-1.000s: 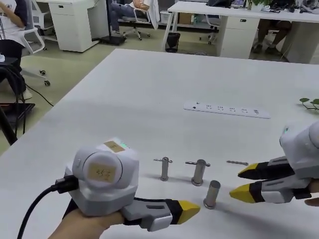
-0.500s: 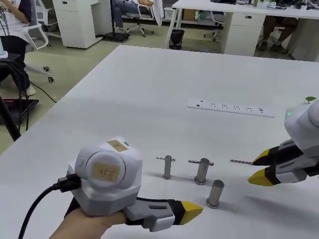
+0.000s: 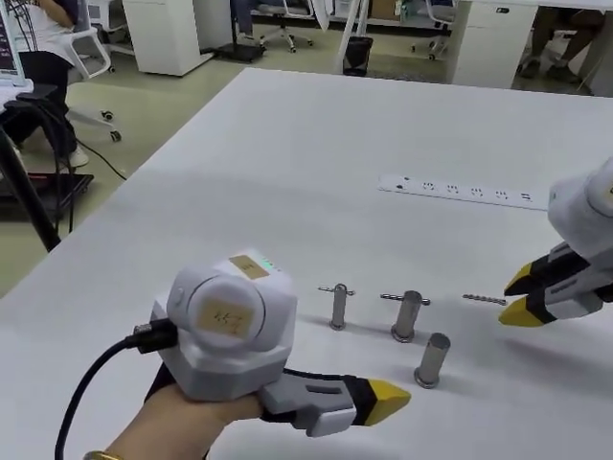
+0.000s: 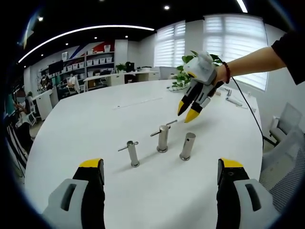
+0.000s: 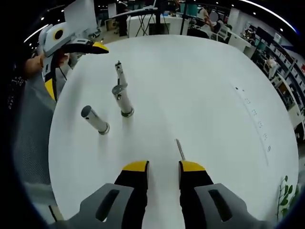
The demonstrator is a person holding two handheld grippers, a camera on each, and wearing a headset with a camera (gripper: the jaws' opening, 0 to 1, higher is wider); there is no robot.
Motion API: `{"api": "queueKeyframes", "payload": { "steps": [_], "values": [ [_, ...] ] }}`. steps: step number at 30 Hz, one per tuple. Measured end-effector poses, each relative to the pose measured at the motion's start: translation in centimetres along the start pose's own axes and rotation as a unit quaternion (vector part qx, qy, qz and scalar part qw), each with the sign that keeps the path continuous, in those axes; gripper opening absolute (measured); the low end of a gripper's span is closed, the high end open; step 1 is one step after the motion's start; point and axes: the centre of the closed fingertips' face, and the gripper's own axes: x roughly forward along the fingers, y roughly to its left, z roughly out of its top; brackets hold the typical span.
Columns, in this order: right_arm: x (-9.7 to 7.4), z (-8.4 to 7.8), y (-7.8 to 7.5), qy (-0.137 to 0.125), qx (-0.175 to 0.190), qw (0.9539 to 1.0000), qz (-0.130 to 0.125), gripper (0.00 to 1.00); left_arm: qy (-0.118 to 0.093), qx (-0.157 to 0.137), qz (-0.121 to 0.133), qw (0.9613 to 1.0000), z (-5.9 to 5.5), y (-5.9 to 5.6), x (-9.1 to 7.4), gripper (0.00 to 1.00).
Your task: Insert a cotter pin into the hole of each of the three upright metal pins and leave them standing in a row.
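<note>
While my left hand (image 3: 182, 422) holds the left tool (image 3: 381, 402) low, the right tool (image 3: 522, 295) angles toward the loose cotter pin (image 3: 484, 300) on the tabletop (image 3: 287, 192). Left gripper view: jaws wide, three metal pins (image 4: 163, 138) upright. Right gripper view: jaws narrowly parted, empty.

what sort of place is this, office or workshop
Most likely an open-plan office or lab room rather than a workshop: white desks and wheeled chairs stand on the floor behind, the big white table carries a power strip, and window blinds line one wall.
</note>
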Motion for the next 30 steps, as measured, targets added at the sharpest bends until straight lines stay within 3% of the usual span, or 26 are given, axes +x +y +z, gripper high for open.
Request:
{"api": "queueKeyframes", "payload": {
  "steps": [21, 30],
  "values": [
    [2.1, -1.3, -3.4, 0.042, 0.013, 0.999, 0.006, 0.11, 0.001, -0.007, 0.001, 1.0, -0.1, 0.0, 0.0, 0.99],
    [2.4, -1.5, -3.1, 0.053, 0.009, 0.9984, 0.018, 0.05, -0.001, -0.003, 0.001, 1.0, 0.0, -0.1, -0.1, 0.97]
  ]
}}
